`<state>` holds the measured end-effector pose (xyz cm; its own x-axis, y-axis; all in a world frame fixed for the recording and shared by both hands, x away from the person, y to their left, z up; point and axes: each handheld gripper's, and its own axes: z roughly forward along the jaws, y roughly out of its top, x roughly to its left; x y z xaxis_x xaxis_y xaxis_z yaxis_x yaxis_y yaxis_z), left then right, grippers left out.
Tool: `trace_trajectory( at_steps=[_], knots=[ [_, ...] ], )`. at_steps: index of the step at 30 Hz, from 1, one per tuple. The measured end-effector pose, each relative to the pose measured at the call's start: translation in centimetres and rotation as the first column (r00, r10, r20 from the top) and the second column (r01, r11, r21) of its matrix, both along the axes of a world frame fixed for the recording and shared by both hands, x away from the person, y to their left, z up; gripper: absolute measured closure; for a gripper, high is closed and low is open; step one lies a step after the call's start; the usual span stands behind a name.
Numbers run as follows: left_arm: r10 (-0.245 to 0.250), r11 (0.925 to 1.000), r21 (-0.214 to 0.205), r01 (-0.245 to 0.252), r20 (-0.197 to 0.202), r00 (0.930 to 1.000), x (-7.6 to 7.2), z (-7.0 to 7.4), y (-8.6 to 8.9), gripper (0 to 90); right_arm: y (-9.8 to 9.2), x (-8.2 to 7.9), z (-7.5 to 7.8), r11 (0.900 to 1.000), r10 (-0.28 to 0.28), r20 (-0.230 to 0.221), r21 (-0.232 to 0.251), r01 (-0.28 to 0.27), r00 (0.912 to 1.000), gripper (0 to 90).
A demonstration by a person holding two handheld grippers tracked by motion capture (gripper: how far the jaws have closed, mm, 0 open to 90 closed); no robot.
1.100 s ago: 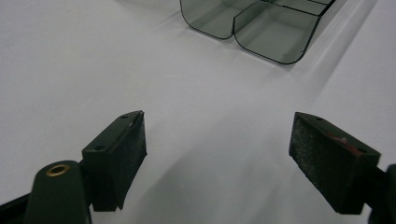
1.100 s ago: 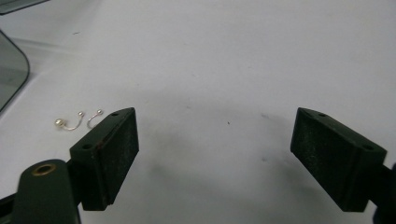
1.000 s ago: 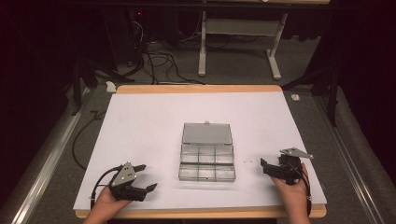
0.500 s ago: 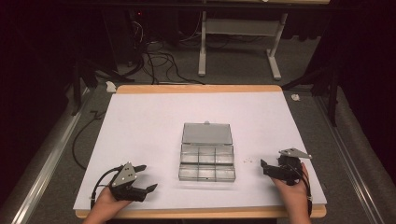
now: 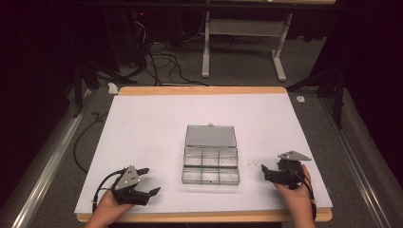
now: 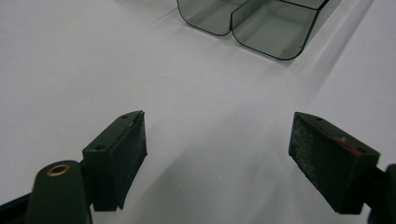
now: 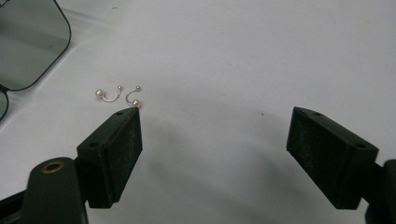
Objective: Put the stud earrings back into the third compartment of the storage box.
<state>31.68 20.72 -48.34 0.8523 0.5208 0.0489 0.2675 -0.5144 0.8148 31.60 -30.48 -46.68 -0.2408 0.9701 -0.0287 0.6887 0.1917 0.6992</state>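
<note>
A clear plastic compartment box [image 5: 210,166] lies in the middle of the white table cover, its lid [image 5: 210,136] folded open toward the far side. Two small pearl earrings [image 7: 108,95] [image 7: 133,99] on curved wires lie on the cover just right of the box, seen as tiny specks [image 5: 252,164] in the high view. My right gripper [image 5: 264,173] [image 7: 215,135] is open close behind them, its left pad [image 7: 116,149] nearest the pearls. My left gripper [image 5: 151,181] [image 6: 217,140] rests open at the front left, pointing at the box's corner [image 6: 261,28]. Both hold nothing.
The white cover [image 5: 152,123] spans a wooden table whose front edge [image 5: 204,217] lies just under both hands. Cables and a metal stand leg [image 5: 206,47] are on the dark floor beyond the far edge. A box corner [image 7: 28,42] sits at the upper left of the right gripper view.
</note>
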Motion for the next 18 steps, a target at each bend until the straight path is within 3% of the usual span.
trace_trajectory(
  at_steps=[11,15,18],
  knots=[
    [0.000,1.0000,0.000,0.000,-0.002,1.0000,0.0,0.0,0.0,19.8,0.3,-0.3,0.8,0.9997,0.026,-0.028,0.004,-0.026,0.9993,33.5],
    [0.003,1.0000,0.004,-0.003,-0.004,1.0000,0.0,0.0,-0.1,19.8,0.1,-0.5,1.3,0.9989,0.026,-0.048,0.040,-0.024,0.9985,40.5],
    [0.000,1.0000,0.002,0.000,0.001,1.0000,0.0,0.0,0.0,19.8,0.1,-0.7,1.4,0.9991,0.028,-0.053,0.035,-0.026,0.9982,44.1]
  ],
)
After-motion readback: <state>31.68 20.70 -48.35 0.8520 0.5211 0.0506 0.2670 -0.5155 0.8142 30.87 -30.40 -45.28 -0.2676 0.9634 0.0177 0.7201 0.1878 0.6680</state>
